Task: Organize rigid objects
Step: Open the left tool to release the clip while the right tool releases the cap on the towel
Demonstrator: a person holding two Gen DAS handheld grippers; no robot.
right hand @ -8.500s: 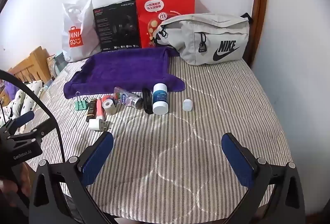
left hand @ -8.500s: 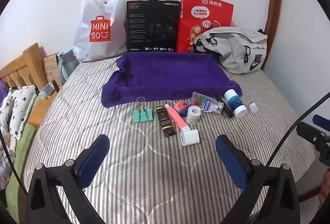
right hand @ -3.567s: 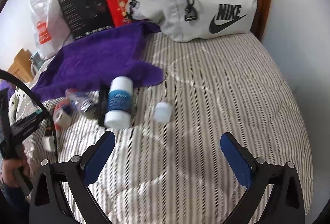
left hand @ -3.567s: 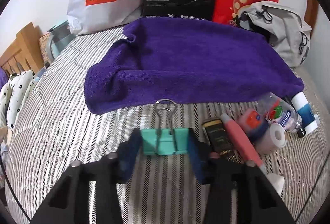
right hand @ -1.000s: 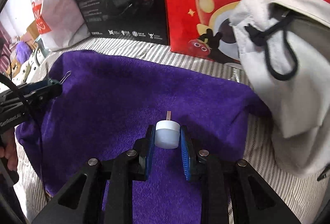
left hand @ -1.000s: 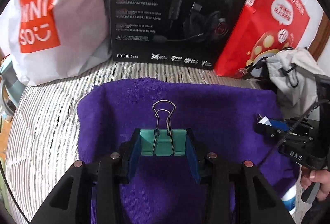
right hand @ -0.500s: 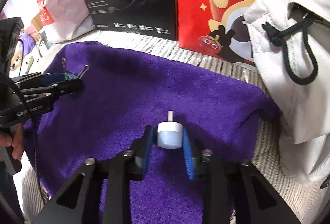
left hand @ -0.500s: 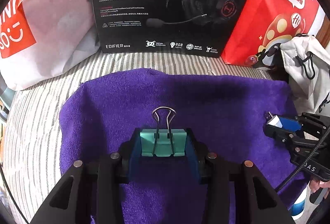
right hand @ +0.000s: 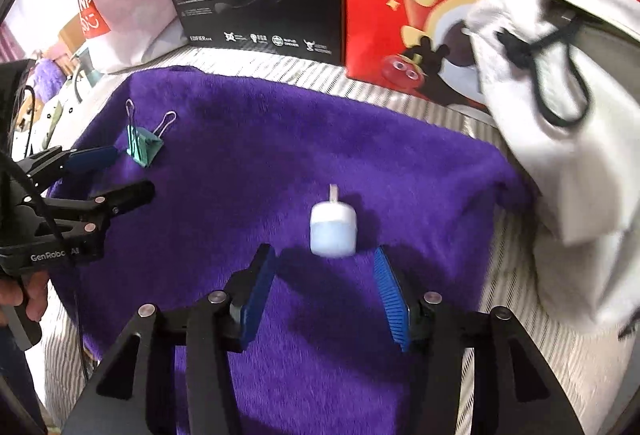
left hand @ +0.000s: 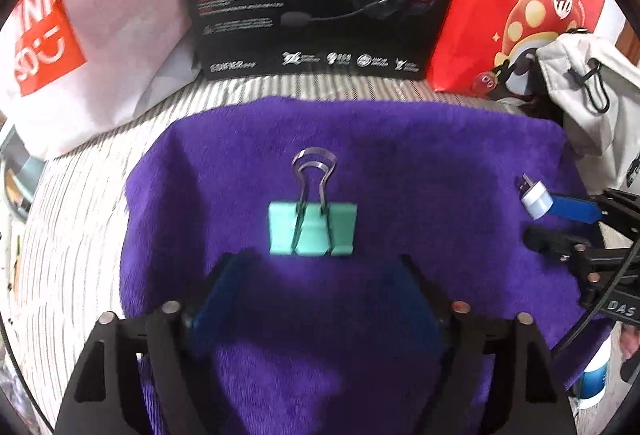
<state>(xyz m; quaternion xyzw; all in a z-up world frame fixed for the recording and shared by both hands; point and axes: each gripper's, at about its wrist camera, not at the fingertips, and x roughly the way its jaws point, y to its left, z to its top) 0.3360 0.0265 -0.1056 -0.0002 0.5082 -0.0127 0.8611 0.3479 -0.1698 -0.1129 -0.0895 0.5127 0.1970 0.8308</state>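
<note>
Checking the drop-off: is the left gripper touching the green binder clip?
Apart. The left wrist view shows the left gripper open, with purple towel visible between its fingertips and the binder clip.

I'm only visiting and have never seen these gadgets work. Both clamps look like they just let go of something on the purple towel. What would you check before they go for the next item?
1. Left gripper open and clear of the green binder clip: ok.
2. Binder clip lying on the purple towel: ok.
3. Right gripper open and clear of the small white plug: ok.
4. Plug resting on the towel, away from its edges: ok.
5. The two grippers apart from each other: ok, towel shows between them.
6. Remaining items in reach: cannot tell; only a white and blue bottle peeks in at the towel's near right corner.
</note>
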